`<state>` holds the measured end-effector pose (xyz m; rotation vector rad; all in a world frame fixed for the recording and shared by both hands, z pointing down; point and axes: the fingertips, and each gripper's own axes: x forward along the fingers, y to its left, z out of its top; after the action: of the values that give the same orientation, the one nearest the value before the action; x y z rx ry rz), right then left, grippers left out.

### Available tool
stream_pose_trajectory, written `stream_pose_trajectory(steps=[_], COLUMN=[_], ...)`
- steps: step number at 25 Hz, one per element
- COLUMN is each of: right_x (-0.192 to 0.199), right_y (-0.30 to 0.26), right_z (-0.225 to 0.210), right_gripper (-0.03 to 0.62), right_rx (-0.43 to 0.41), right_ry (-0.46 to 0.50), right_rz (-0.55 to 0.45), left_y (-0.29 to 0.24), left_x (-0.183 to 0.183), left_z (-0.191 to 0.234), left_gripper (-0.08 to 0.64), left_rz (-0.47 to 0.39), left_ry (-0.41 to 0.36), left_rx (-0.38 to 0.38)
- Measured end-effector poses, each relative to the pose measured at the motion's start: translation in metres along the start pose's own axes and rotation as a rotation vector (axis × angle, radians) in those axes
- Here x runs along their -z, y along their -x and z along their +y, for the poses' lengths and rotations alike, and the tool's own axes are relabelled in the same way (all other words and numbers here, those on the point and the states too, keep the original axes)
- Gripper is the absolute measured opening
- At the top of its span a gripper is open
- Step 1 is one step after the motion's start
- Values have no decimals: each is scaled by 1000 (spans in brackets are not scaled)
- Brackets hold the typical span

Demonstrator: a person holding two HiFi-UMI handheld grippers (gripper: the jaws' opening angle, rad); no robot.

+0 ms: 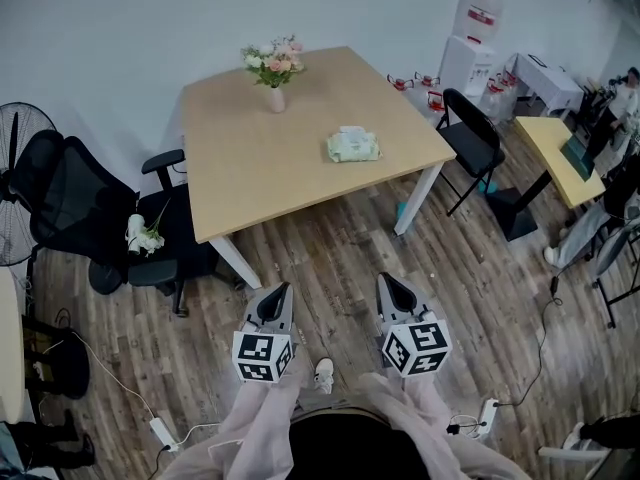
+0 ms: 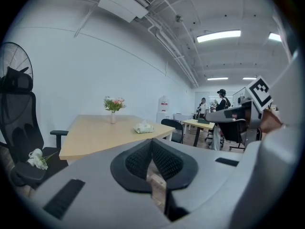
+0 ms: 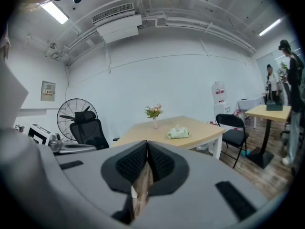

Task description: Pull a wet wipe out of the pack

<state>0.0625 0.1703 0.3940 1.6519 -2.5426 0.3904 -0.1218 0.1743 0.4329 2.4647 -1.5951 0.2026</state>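
Both my grey plastic two-jaw grippers, left gripper (image 1: 280, 290) and right gripper (image 1: 386, 282), are pressed together on nothing, side by side over the wood-plank floor (image 1: 330, 253), well apart from the pale green wet wipe pack (image 1: 353, 145) lying flat near the right edge of the light wooden table (image 1: 250, 173).

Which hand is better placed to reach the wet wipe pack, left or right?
Right, narrowly: the wet wipe pack lies more in line with the right tongs than the left tongs. Both are shut, empty and well short of the table.
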Motion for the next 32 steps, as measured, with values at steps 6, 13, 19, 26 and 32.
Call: stream_pose_trajectory(steps=[6,13,19,26,32], right_x=[2,6,8,26,26], right_y=[-33,-53,-54,-63,-79], right_z=[2,10,9,9,3], right_gripper=[12,12,12,12,12], right_rx=[14,28,51,40,24], right_ry=[0,6,-13,-29,-35], right_rz=[16,48,67,106,127], left_y=[-20,-31,-27,-28,-42], left_x=[2,3,4,21,16], left_z=[30,47,50,56,60], left_gripper=[12,11,12,12,12], left_rz=[10,33,53,86,93], left_ry=[16,21,28,57,61], left_rx=[1,23,35,19,11])
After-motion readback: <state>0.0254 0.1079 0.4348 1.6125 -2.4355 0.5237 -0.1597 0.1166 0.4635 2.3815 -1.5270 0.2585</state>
